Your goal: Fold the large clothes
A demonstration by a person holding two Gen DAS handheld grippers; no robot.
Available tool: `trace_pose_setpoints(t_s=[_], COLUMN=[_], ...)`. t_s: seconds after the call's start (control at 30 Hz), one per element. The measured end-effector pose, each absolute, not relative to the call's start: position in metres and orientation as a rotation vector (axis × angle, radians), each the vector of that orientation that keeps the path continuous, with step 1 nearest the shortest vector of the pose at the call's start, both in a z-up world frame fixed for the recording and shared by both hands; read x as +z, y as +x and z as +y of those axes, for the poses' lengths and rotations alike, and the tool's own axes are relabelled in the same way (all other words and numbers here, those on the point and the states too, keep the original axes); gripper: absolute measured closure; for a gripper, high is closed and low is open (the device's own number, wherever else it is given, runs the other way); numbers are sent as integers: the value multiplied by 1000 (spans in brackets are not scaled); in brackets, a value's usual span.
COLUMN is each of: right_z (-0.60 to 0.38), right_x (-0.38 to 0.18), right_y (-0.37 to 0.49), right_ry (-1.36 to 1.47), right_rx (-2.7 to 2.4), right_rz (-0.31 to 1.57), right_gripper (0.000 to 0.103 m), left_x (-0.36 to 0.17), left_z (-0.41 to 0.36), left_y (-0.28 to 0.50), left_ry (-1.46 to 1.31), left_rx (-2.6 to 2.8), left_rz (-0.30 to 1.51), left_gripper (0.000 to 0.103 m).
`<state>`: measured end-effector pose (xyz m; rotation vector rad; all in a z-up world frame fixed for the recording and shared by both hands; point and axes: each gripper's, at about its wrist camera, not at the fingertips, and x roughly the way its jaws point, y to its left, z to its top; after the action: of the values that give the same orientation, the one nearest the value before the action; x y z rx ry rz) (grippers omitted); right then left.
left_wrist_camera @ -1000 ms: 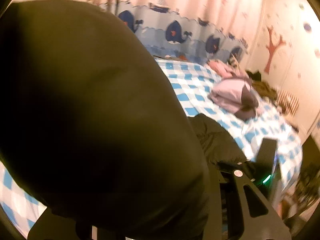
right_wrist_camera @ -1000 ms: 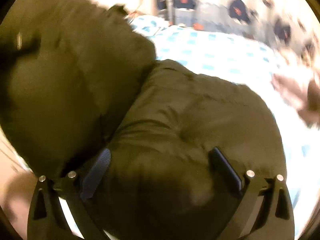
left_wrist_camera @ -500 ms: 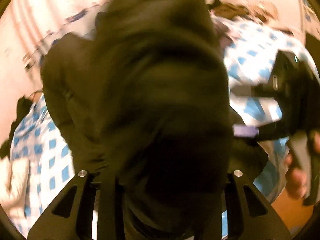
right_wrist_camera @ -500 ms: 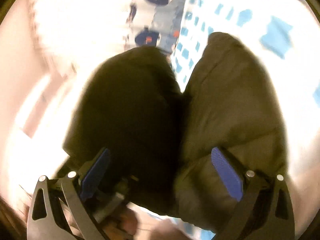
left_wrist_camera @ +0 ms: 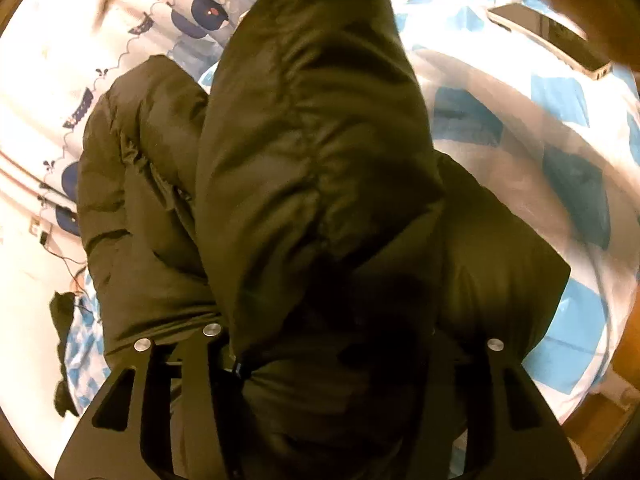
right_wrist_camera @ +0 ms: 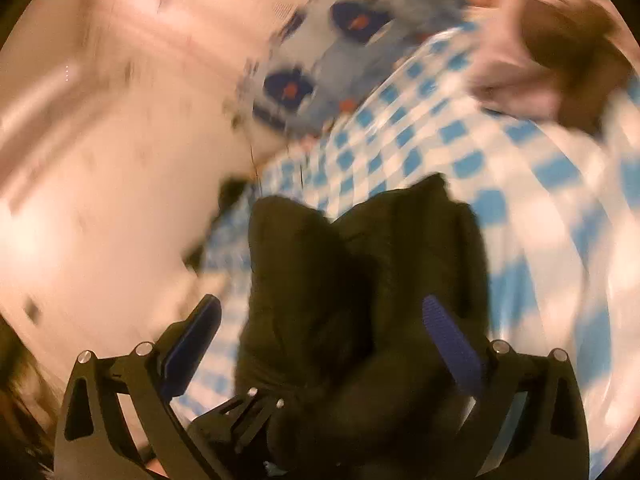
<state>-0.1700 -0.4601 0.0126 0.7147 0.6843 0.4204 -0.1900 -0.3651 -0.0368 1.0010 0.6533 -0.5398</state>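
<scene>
Blue-and-white checked bedding (left_wrist_camera: 568, 104) covered the bed under both claws, with a whale-print curtain (left_wrist_camera: 200, 16) hanging beyond it. Nearest the left gripper (left_wrist_camera: 320, 360), a dark puffy jacket (left_wrist_camera: 312, 152) bulged straight over the claw, burying the fingertips, so whether the claw was parted or closed could not be told from this view; only the black finger frames showed at either side of the bulk. Ahead of that claw the jacket rose as a thick rounded mass, with a second quilted fold lying to its left and a lower lobe to its right, all resting on the checked bedding. Farther ahead and to the right, a flat dark device (left_wrist_camera: 548, 36) lay on the bedding, apart from the jacket. In the right wrist view, the right gripper (right_wrist_camera: 320, 344) stood with its blue-padded fingers (right_wrist_camera: 452, 344) spread wide, the right pad against the jacket (right_wrist_camera: 360, 280) and the left pad clear of it over the bedding (right_wrist_camera: 500, 168). The jacket sat bunched between and just ahead of those fingers. Beyond it the checks ran on to a blurred pink and brown heap of clothing (right_wrist_camera: 548, 52) far ahead on the right, and the curtain (right_wrist_camera: 320, 64) far ahead on the left.
</scene>
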Motion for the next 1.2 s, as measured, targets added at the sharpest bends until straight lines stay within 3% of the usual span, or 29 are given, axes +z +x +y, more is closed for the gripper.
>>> trace_pose_setpoints(t_s=[0.13, 0.3, 0.43, 0.5, 0.53, 0.67, 0.77, 0.87, 1.07, 1.2], right_z=[-411, -424, -434, -438, -438, -443, -455, -471, -472, -437], right_x=[10, -24, -43, -47, -48, -50, -65, -81, -29, -24], right_y=[-124, -139, -148, -152, -147, -153, -157, -162, -176, -159], right_ry=[334, 366, 346, 354, 345, 341, 391, 477, 529, 370], right_rx=[224, 186, 140, 143, 140, 108, 103, 116, 143, 126], right_rz=[922, 1014, 1052, 1075, 1088, 1105, 1125, 1155, 1003, 1056], right_gripper=[6, 6, 6, 6, 6, 6, 6, 6, 6, 6], left_x=[-25, 27, 85, 106, 108, 82, 30, -3, -2, 16], left_z=[-356, -303, -234, -203, -197, -193, -225, -244, -238, -226], left_y=[-202, -231, -210, -178, -168, -130, -131, -148, -145, -150], left_ry=[1007, 839, 481, 286, 223, 98, 194, 305, 330, 303], left_rx=[-558, -683, -740, -714, -656, -599, -616, -594, -588, -596], left_rz=[668, 690, 760, 763, 759, 818, 931, 920, 925, 906], left_gripper=[47, 42, 37, 29, 21, 19, 19, 14, 14, 14])
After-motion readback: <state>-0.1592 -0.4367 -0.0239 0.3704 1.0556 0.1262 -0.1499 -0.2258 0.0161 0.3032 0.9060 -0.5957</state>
